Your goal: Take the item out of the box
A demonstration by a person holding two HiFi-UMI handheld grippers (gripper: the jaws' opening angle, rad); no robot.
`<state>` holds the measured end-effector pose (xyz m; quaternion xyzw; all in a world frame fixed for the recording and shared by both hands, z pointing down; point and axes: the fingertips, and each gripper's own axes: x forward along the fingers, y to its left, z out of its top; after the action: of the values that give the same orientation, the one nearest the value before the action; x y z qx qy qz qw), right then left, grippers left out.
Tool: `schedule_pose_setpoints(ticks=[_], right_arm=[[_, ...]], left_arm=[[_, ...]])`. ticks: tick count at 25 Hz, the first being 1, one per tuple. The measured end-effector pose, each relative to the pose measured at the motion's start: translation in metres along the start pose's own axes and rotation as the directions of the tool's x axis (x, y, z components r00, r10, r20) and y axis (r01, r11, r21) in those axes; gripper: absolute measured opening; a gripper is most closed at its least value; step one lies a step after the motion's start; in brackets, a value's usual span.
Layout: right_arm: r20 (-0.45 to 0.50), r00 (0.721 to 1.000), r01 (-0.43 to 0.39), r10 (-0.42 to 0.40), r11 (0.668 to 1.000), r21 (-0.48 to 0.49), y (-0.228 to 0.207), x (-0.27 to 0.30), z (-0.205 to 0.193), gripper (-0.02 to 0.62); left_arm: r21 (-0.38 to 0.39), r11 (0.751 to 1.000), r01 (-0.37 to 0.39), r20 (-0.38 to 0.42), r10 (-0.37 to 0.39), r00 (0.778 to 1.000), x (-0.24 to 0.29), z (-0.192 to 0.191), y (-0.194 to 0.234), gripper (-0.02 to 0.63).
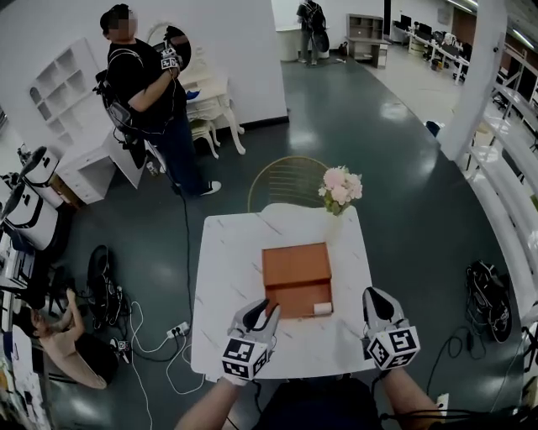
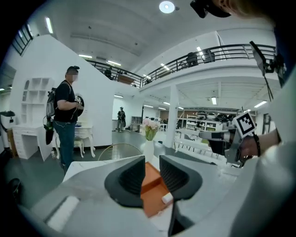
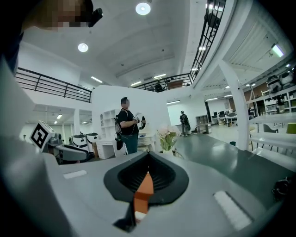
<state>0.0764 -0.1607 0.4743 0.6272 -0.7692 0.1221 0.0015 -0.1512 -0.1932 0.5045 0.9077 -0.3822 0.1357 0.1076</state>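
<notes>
Hovering at the near edge of the table (image 1: 220, 277): the left gripper (image 1: 265, 307) is spread with nothing between its jaws, and the right gripper (image 1: 376, 296) is pressed together and empty. Neither touches the box (image 1: 294, 270), which sits mid-table just ahead. Its lid looks to be on, so the item is unseen and everything is still to do. The head view shows the whole box and a white bit (image 1: 322, 309) at its near right corner. The right gripper view gives only an orange sliver. Flowers (image 1: 340, 186) stand beyond.

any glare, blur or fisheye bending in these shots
Head view: fisheye bends the edges, glare patches on the floor. Left gripper view: corners vignetted black, box slightly soft. Right gripper view: ceiling lamp blown out, railing curved.
</notes>
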Motion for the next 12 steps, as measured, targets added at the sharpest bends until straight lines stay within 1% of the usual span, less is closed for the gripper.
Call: schedule_pose_setpoints(ticks=[2,4,6,9,12], right_arm=[[-0.019,1.000,0.022,-0.022,1.000,0.022,-0.009,0.000,-0.010,0.003],[-0.036,0.999,0.025,-0.024,0.999,0.041,-0.015,0.000,-0.022,0.003],[-0.041,0.999,0.010,-0.008,0.998,0.057,-0.019,0.005,-0.029,0.003],[-0.031,0.999,-0.031,0.032,0.998,0.056,-0.025,0.019,-0.027,0.003],[-0.020,0.998,-0.059,0.061,0.996,0.060,-0.032,0.027,-0.028,0.003]], left_arm=[[0.010,1.000,0.020,-0.036,-0.020,0.999,0.014,-0.008,-0.001,0.107],[0.023,0.999,0.036,-0.068,-0.034,0.997,0.025,-0.016,-0.005,0.107],[0.046,0.997,0.057,-0.105,-0.052,0.993,0.037,-0.023,-0.009,0.107],[0.073,0.992,0.104,-0.158,-0.091,0.983,0.059,-0.032,-0.014,0.107],[0.123,0.978,0.166,-0.231,-0.134,0.964,0.082,-0.052,-0.015,0.107]])
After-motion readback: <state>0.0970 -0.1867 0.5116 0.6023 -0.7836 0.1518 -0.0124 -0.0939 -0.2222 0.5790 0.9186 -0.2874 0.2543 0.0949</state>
